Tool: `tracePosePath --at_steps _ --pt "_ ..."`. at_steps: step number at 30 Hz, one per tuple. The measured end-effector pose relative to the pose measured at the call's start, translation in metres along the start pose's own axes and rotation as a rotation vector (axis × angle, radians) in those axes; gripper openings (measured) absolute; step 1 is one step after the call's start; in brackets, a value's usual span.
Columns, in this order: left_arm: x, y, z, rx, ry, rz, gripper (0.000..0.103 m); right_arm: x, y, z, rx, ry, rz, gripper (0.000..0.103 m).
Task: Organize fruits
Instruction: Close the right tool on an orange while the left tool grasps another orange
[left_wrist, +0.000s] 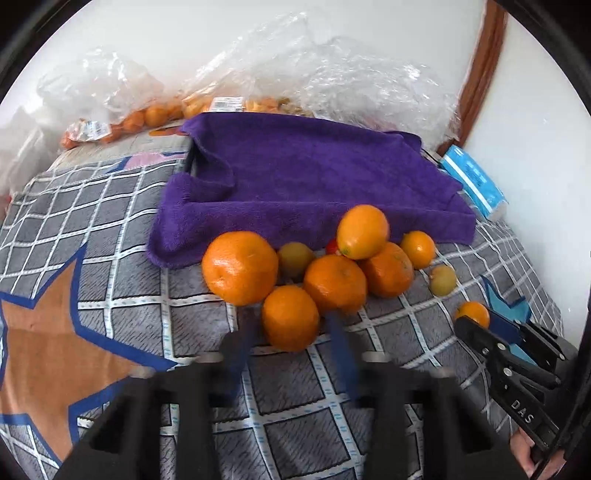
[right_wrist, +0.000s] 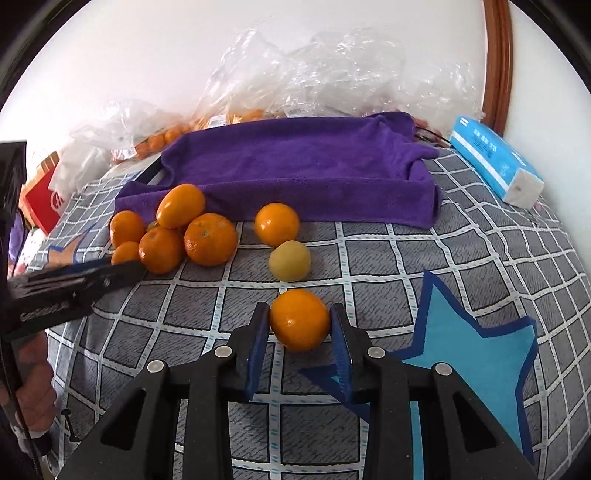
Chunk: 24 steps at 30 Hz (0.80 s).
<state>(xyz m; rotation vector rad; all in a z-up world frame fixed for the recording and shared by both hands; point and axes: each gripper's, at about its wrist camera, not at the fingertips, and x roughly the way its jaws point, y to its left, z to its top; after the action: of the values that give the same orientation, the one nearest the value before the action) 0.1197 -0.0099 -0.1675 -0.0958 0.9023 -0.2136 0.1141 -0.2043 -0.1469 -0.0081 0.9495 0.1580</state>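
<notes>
A pile of oranges (left_wrist: 334, 282) lies on the checked bedcover in front of a tray draped with a purple towel (left_wrist: 295, 177). My left gripper (left_wrist: 291, 321) is open, its blurred jaws on either side of the nearest orange (left_wrist: 290, 317) of the pile. My right gripper (right_wrist: 300, 319) has its blue pads touching both sides of a single small orange (right_wrist: 300, 319) that rests on the cover. A yellow fruit (right_wrist: 290, 260) and another orange (right_wrist: 277, 224) lie just beyond it. The right gripper also shows in the left wrist view (left_wrist: 480, 321).
Clear plastic bags with more oranges (left_wrist: 147, 114) lie behind the towel against the wall. A blue tissue pack (right_wrist: 495, 162) lies at the right. A red box (right_wrist: 42, 203) stands at the left edge. A wooden frame (right_wrist: 498, 55) rises at the back right.
</notes>
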Motion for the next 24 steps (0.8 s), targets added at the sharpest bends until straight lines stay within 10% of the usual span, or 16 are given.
tracePosePath --at_steps 15,24 --pt "-0.012 0.009 -0.019 0.065 -0.011 0.067 0.038 0.000 0.000 -0.001 0.009 0.002 -0.001 0.033" --pt "-0.009 0.020 -0.013 0.018 -0.031 -0.039 0.031 0.005 -0.005 0.000 0.037 0.024 -0.012 0.033"
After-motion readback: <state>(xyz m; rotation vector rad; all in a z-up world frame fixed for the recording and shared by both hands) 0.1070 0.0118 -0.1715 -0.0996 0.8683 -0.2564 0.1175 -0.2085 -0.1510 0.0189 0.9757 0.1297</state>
